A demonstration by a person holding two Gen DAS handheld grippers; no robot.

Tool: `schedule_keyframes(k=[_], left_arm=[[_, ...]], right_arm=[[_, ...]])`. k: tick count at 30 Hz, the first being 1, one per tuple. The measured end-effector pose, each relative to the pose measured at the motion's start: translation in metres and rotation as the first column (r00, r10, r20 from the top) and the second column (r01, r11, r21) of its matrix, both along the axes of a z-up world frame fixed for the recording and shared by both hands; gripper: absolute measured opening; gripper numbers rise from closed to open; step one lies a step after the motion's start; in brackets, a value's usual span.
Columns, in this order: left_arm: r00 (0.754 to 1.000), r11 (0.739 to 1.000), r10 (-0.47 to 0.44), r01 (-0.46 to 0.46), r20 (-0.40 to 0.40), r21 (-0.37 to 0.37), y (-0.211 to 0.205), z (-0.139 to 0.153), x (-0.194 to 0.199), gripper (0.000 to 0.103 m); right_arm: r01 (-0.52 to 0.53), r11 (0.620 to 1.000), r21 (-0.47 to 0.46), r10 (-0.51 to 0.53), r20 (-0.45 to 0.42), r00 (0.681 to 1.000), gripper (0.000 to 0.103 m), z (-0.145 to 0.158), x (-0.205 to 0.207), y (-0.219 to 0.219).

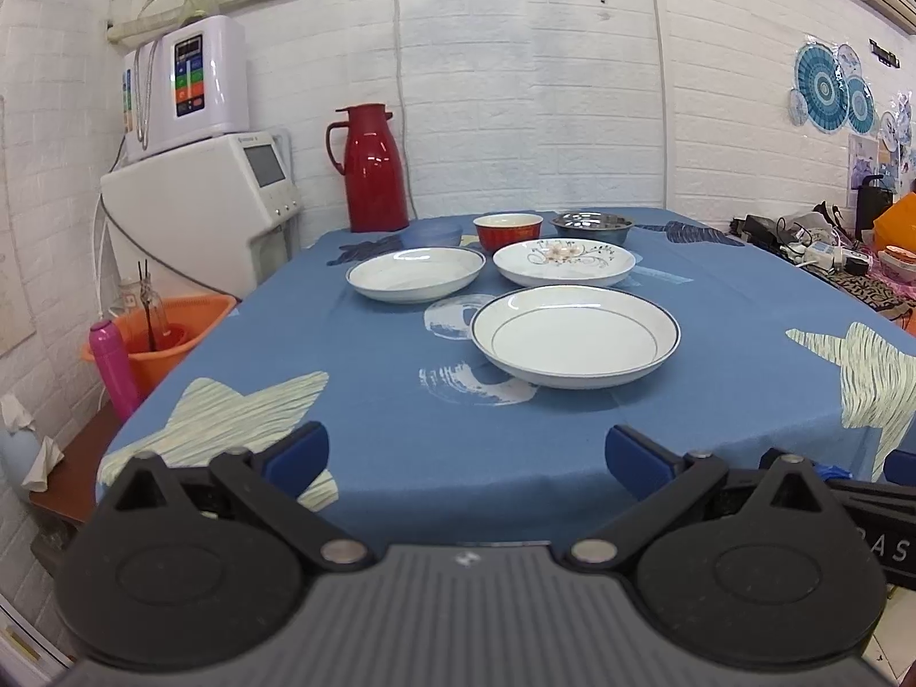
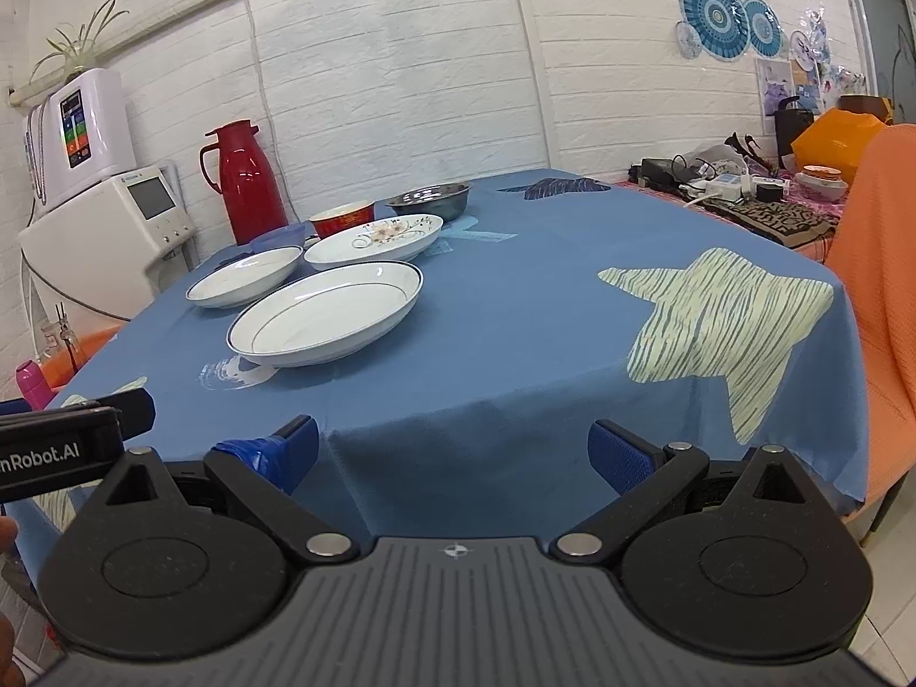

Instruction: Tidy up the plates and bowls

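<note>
Three white plates lie on the blue tablecloth point(image 1: 372, 378): a large blue-rimmed plate point(image 1: 575, 335) point(image 2: 326, 314) nearest, a plain plate point(image 1: 415, 273) point(image 2: 245, 276) behind it to the left, and a flowered plate point(image 1: 564, 262) point(image 2: 375, 237) behind it. Farther back stand a red bowl point(image 1: 508, 230) point(image 2: 342, 218), a steel bowl point(image 1: 592, 227) point(image 2: 429, 199) and a blue translucent bowl point(image 1: 430, 235) point(image 2: 277, 237). My left gripper point(image 1: 466, 455) is open at the table's near edge, holding nothing. My right gripper point(image 2: 452, 452) is open too, beside the left one.
A red thermos jug point(image 1: 371, 167) point(image 2: 245, 182) stands at the far left corner. White appliances point(image 1: 206, 194) and an orange basket point(image 1: 166, 332) sit left of the table. An orange-covered chair point(image 2: 881, 297) is at the right, with cluttered cables and items point(image 2: 744, 183) behind.
</note>
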State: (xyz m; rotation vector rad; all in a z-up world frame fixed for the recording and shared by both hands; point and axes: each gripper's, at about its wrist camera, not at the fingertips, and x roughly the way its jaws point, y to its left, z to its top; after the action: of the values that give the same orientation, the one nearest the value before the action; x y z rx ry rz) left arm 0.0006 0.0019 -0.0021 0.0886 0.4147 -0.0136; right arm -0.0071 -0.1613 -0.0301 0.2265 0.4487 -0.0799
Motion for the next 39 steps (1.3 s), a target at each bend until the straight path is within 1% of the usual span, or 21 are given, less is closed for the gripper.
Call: schedule_keyframes(k=[39], left_arm=[[1.0,1.0,-0.011,0.01,-0.019,-0.015,0.001,-0.0066,0.0011,0.103]], right_arm=[[-0.012,1.0,0.014,0.013,-0.036,0.999,0.089,-0.0061,0.0026,0.0037]])
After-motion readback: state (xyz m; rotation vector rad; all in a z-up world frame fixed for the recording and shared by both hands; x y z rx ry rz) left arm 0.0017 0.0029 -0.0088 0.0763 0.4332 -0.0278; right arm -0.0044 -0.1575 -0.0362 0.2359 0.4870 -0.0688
